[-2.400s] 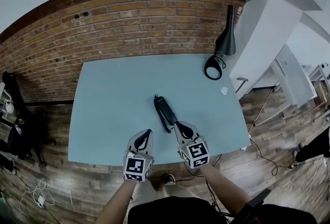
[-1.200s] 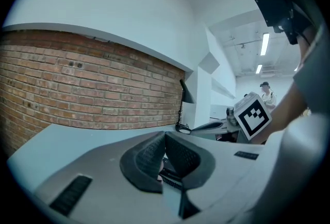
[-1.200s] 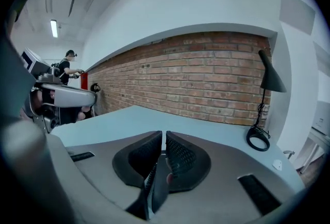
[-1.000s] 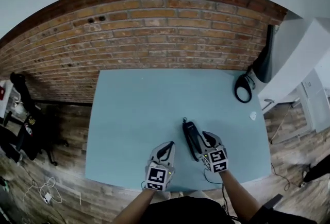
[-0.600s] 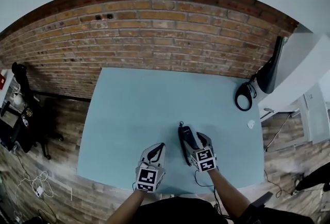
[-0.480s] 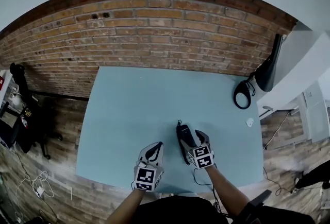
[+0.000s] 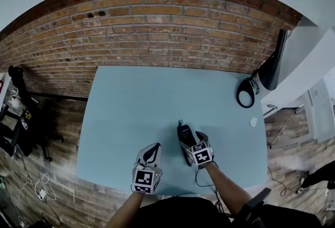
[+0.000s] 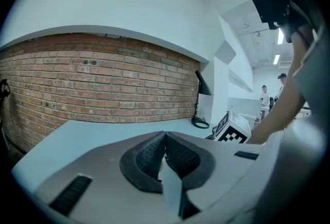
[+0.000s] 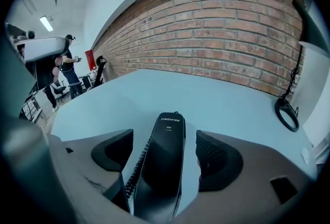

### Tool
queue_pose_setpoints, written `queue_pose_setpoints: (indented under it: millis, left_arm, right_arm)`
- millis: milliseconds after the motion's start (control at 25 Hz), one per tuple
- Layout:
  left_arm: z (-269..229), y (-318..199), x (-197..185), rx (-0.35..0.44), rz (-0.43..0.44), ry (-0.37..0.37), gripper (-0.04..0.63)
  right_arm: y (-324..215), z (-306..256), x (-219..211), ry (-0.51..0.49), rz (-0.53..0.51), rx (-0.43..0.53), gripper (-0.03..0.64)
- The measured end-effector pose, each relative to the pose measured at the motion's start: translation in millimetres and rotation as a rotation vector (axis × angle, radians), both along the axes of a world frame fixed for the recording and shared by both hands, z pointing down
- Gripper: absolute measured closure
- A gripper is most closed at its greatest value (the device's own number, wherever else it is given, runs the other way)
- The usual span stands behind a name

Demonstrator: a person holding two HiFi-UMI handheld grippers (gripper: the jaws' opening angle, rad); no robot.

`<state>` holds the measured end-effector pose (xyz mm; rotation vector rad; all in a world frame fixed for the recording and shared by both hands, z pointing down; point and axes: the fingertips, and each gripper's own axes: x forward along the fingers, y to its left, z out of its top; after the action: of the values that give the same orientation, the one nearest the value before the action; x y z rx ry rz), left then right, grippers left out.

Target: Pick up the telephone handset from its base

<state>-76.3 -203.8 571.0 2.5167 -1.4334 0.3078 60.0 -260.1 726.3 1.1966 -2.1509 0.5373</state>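
Approach step. The right gripper [image 9: 165,152], jaws just opened wide, straddles the black telephone handset [image 9: 169,135] without pad contact. The handset appears to rest on its base near the blue table's [image 7: 136,106] front edge. The left gripper [image 8: 165,148], pressed together and empty, sits left of the handset. Next: close squarely, then lift.

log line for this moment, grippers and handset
right gripper: fingers just opened wide, handset between, not pressed | left gripper: shut, empty, over table | handset: not yet lifted
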Motion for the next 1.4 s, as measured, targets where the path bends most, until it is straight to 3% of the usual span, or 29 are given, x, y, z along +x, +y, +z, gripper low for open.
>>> queue_pose_setpoints:
  millis: [360, 1040, 1400]
  left_arm:
    - [11, 6, -12, -0.036, -0.022, -0.022, 0.58]
    - [13, 11, -31, -0.031, -0.075, -0.036, 0.58]
    - [21, 13, -38, -0.044, -0.087, -0.043, 0.58]
  right_arm:
    - [0, 23, -5, 0.015, -0.006, -0.067, 0.241]
    - [4, 53, -1, 0.06, 0.01, -0.145, 0.245]
    - [2, 52, -2, 0.06, 0.026, -0.134, 0.306]
